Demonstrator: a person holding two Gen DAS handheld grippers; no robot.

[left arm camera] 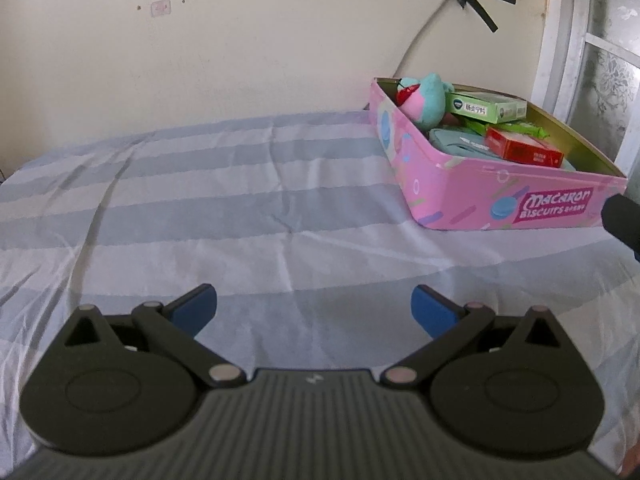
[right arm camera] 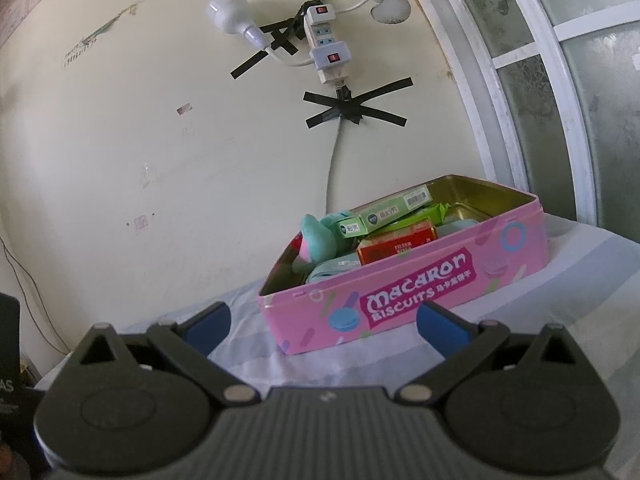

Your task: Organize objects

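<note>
A pink "Macaron Biscuits" tin (left arm camera: 472,184) (right arm camera: 404,296) sits open on the striped bedsheet (left arm camera: 240,208). Inside it lie a teal and pink plush toy (left arm camera: 426,100) (right arm camera: 320,240), a green carton (left arm camera: 486,106) (right arm camera: 384,210), a red carton (left arm camera: 524,147) (right arm camera: 396,246), a green wrapper (left arm camera: 516,127) and a teal pouch (left arm camera: 460,140). My left gripper (left arm camera: 314,308) hovers open over bare sheet, well left of and nearer than the tin. My right gripper (right arm camera: 324,324) is open too, just in front of the tin's labelled side, holding nothing.
A cream wall (left arm camera: 200,40) rises behind the bed. A taped power strip (right arm camera: 326,44), bulb (right arm camera: 228,14) and cable (right arm camera: 334,160) hang above the tin. A white window frame (right arm camera: 520,80) stands at the right. A dark object (left arm camera: 624,220) pokes in at the left wrist view's right edge.
</note>
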